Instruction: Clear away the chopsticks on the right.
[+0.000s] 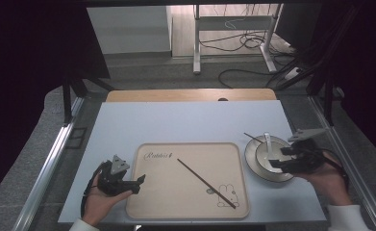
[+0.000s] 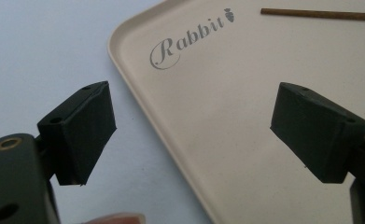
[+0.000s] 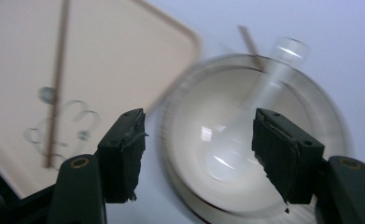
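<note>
A white bowl (image 1: 271, 159) sits on a grey-rimmed plate (image 1: 251, 159) at the right of the high view, just beside the tray's right edge. A white spoon (image 1: 268, 142) lies in the bowl, scoop down, handle leaning over the far rim. A thin brown chopstick (image 1: 252, 138) rests across the plate's far rim, pointing to the upper left. A second chopstick (image 1: 206, 183) lies diagonally on the beige tray (image 1: 152, 192), low centre.

One chopstick (image 1: 206, 177) lies slantwise on the cream tray (image 1: 149, 197); beside it, a spoon (image 1: 269, 147) rests in the bowl (image 1: 261, 166).
</note>
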Motion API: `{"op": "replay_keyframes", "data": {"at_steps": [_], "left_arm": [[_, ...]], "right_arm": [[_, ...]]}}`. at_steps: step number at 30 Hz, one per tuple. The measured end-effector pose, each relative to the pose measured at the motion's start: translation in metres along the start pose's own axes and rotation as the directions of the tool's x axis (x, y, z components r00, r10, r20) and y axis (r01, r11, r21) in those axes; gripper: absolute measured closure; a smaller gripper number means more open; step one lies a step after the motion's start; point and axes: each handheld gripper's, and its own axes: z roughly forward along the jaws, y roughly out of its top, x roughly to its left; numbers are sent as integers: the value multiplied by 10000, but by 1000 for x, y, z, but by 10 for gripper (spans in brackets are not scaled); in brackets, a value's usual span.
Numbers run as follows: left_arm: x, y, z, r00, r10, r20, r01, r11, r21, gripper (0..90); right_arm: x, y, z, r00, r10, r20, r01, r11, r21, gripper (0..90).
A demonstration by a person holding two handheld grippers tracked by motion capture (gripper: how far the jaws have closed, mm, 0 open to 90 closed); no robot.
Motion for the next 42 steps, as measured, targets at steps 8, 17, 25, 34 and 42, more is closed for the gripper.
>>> {"op": "replay_keyframes", "data": {"at_steps": [8,17,25,34,42], "left_arm": [[-1,0,1,10000,22,-20,-22,10000,46,140],[-1,0,1,10000,27,-20,-27,10000,58,139],[-1,0,2,10000,41,1,-41,10000,80,139],[0,0,3,10000,78,11,-78,9997,232,138],[0,0,2,10000,21,21,-21,9998,187,137]], "right_arm": [[-59,-36,-7,9941,430,996,-520,9946,899,410],[-83,-51,13,9930,162,1169,-418,9747,2197,512],[-91,-57,32,9931,-214,1150,-155,9505,3102,591],[-94,-62,40,9958,-169,897,-144,9412,3376,737],[-93,-62,41,9981,-122,597,-93,9379,3469,820]]}}
